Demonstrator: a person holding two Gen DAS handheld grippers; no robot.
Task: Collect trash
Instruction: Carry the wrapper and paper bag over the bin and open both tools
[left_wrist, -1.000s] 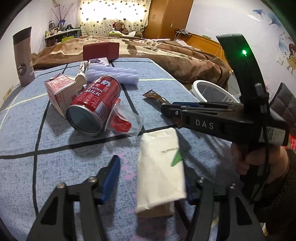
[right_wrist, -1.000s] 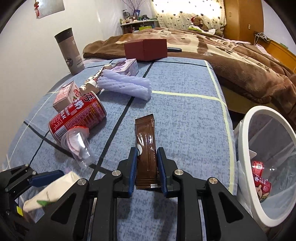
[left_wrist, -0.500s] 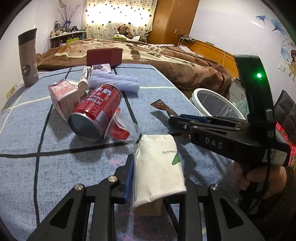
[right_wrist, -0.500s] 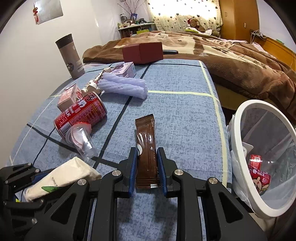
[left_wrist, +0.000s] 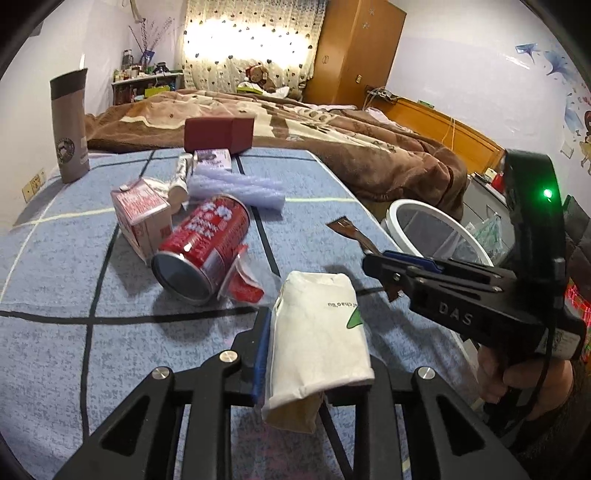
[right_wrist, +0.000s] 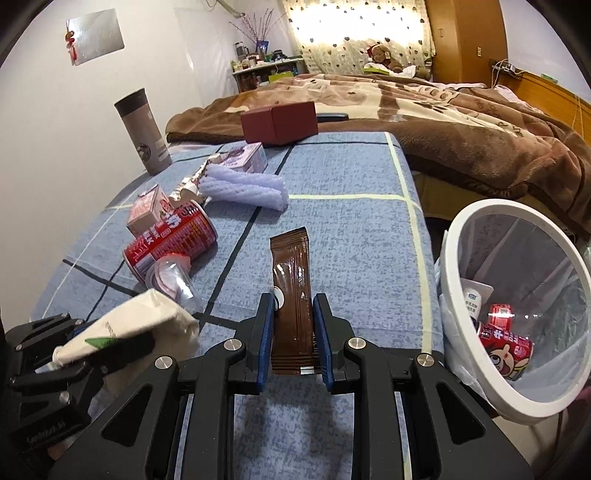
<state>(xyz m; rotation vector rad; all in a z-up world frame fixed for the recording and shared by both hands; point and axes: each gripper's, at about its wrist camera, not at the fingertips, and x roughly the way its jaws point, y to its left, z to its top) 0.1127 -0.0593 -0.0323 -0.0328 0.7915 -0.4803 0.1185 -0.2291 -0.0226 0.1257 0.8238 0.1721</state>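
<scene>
Both hand-held grippers are closed on trash. At the bottom of the left wrist view, the left hand-held gripper clamps a white paper packet with a green mark between its blue-padded fingers. At the bottom centre of the right wrist view, the right hand-held gripper pinches the lower end of a long brown foil sachet, which points toward the top of the frame.

Under them lies the worktop, covered in a blue cloth with dark and pale lines. Left of centre in the right wrist view rest a red drink can on its side, a clear plastic cup touching the can's end, a small pink-and-white carton just behind the can, and a roll of white foam netting. Farther up stand a dark red box and a tall grey tumbler.

At the right edge of that frame sits a white-rimmed bin with a clear liner, beside the worktop's edge, with red printed packaging inside.
</scene>
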